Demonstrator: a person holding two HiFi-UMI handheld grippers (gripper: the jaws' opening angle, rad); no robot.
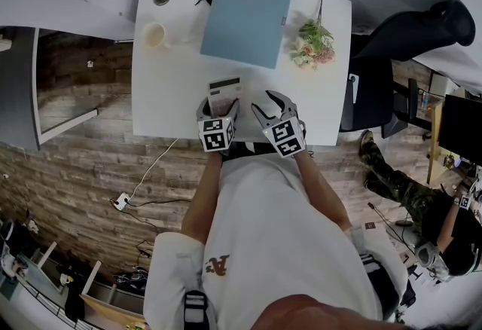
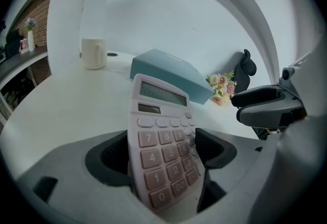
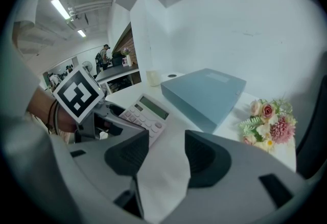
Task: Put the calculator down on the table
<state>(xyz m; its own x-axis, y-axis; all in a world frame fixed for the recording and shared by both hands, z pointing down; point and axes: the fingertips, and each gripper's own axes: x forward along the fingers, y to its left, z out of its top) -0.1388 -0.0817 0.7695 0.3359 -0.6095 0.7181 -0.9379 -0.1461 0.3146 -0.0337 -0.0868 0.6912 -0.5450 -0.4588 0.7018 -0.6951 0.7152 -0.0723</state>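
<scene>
left gripper (image 1: 220, 108) jaws stand wide around calculator (image 1: 224, 87) on table (image 1: 169, 87).

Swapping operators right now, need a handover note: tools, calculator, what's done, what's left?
Left tool: jaws wide around the near end of the calculator, apparently not pinching it.
Right tool: open, empty, just beside the left one.
Calculator: lying on the table, in front of the blue box.
Done: calculator looks set down.
Left: back the left tool off it.
</scene>
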